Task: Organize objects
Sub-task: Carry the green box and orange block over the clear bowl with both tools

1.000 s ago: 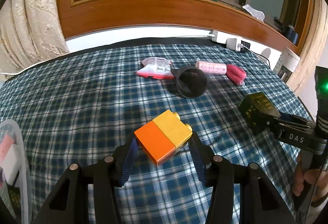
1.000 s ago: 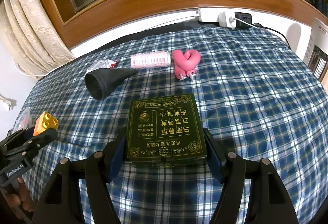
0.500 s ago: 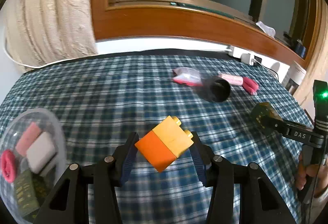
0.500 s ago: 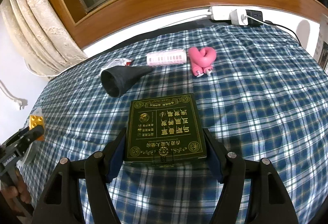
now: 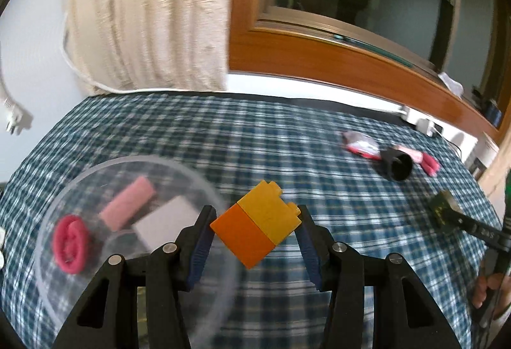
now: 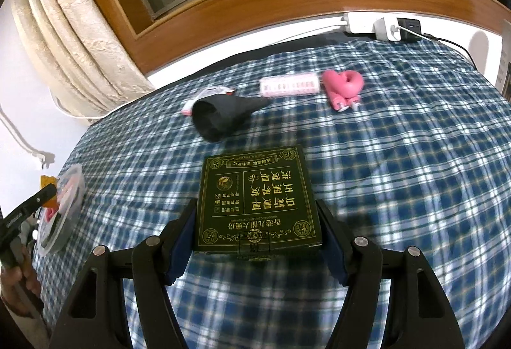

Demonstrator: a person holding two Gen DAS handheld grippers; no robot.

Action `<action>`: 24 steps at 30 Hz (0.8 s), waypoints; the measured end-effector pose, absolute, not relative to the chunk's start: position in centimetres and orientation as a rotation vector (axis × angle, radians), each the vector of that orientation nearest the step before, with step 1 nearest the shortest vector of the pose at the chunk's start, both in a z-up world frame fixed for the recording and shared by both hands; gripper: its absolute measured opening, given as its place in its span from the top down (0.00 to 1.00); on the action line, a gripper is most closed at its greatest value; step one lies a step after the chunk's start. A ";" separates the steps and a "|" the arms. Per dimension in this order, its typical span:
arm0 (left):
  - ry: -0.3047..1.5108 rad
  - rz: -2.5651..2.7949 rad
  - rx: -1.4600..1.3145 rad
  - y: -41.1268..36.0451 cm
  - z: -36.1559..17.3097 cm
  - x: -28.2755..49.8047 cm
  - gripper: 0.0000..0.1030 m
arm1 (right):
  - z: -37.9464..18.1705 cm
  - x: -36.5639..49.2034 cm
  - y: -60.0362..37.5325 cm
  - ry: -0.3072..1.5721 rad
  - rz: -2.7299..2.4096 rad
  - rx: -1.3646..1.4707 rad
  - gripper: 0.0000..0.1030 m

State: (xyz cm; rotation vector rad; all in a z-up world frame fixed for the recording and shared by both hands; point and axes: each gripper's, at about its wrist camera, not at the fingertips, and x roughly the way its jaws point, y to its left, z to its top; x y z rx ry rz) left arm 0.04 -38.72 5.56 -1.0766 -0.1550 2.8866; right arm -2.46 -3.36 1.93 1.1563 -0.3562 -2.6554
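- Orange-and-yellow toy brick (image 5: 257, 229) clamped corner-wise in the left gripper (image 5: 254, 235), tilted, held off the cloth just right of the clear plastic bowl (image 5: 57, 211).
- Blue pads (image 5: 201, 242) press the brick's opposite faces; grasp looks firm.
- Bowl sits at the left end of the table (image 5: 223, 151), on the blue plaid cloth. Inside: a pink block (image 5: 127, 202), a white block (image 5: 159, 222), a red rolled item (image 5: 70, 243), something dark underneath; blurred, cannot identify further.
- Right gripper (image 6: 255, 242) clenched on a dark green box with gold print (image 6: 257, 202), held flat and level over mid-table, well apart from the bowl (image 6: 65, 211).
- Farther out, loose on the cloth near the window side: black funnel (image 6: 223, 112) on its side, small red-and-white packet (image 6: 207, 93) just behind it, pale pink ribbed case (image 6: 289, 85), coiled pink item (image 6: 345, 87).
- Progress, as judged: several things already binned, two in hand. Brick is nearly at the bowl and looks next to go in; box would follow.
- Four items remain uncollected. Roughly half done.
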 end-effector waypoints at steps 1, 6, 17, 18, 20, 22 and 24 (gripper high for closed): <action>-0.177 2.891 -1.085 -39.5 5.4 0.0 0.49 | 2.0 -2.3 -3.7 -0.354 -2.652 1.153 0.32; -0.284 2.914 -1.123 -43.4 4.9 0.1 0.49 | 1.9 -1.7 -5.4 -0.351 -2.643 1.153 0.32; -0.368 2.921 -1.166 -48.1 3.3 -0.1 0.49 | 1.8 -1.1 -9.7 -0.321 -2.601 1.149 0.32; -0.373 2.920 -1.172 -48.3 3.2 -0.2 0.49 | 1.9 -1.1 -10.3 -0.318 -2.592 1.146 0.32; -0.390 2.916 -1.183 -48.9 2.8 -0.2 0.49 | 2.1 -1.1 -11.4 -0.312 -2.576 1.138 0.32; -0.414 2.912 -1.189 -49.5 2.6 -0.3 0.49 | 2.2 -1.0 -12.3 -0.307 -2.562 1.131 0.32; -0.443 2.911 -1.188 -50.1 2.4 -0.3 0.46 | 2.4 -1.1 -13.4 -0.299 -2.544 1.122 0.32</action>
